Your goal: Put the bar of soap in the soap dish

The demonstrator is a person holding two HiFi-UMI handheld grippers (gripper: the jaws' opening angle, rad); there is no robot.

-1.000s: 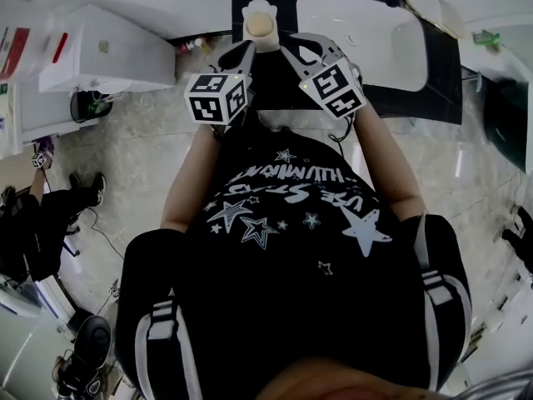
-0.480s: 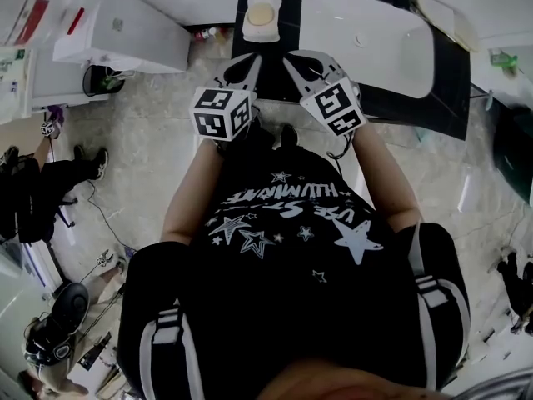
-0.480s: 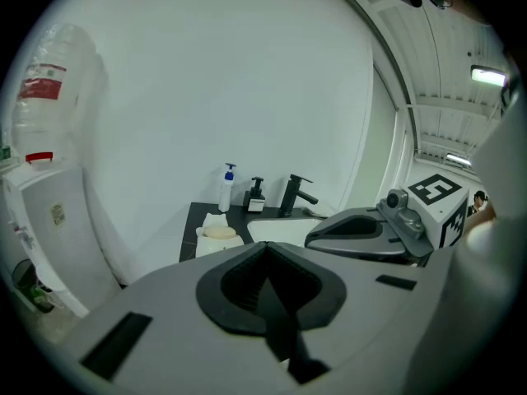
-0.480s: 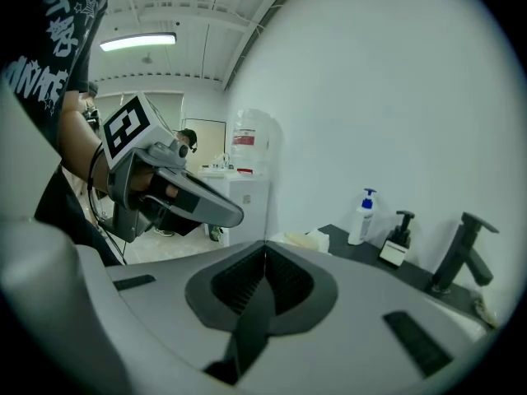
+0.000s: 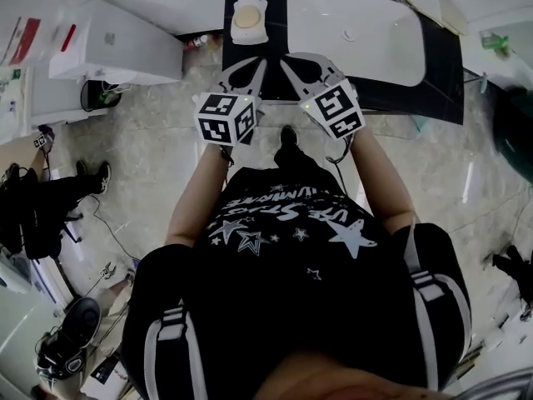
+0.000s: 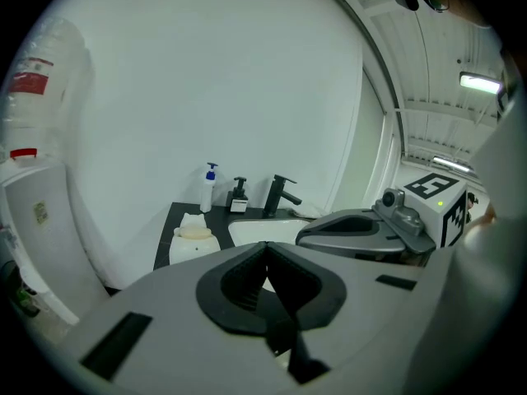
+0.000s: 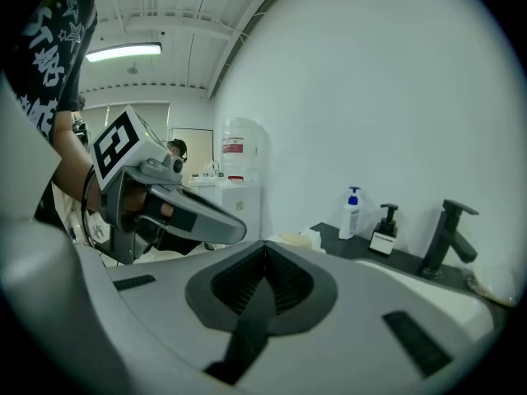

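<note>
A tan bar of soap (image 5: 247, 17) lies in the white soap dish (image 5: 248, 33) at the left end of the black counter (image 5: 416, 90). Both grippers hover at the counter's front edge, short of the dish and apart from it. My left gripper (image 5: 261, 62) is shut with nothing in it, and my right gripper (image 5: 286, 58) is shut and empty too. The left gripper view has the soap dish (image 6: 191, 248) ahead on the left, beyond the closed tips of my left gripper (image 6: 265, 245). In the right gripper view my right gripper (image 7: 265, 245) has its jaws together, the soap dish (image 7: 301, 239) just behind them.
A white sink basin (image 5: 354, 32) fills the counter right of the dish. At the wall stand a blue-capped pump bottle (image 6: 211, 187), a dark dispenser (image 6: 239, 197) and a black faucet (image 6: 280, 196). A white cabinet (image 5: 117, 52) stands left of the counter. Another person (image 5: 33, 215) sits at far left.
Both grippers have drawn back from beside the soap dish toward my body. The soap has stayed in the dish.
</note>
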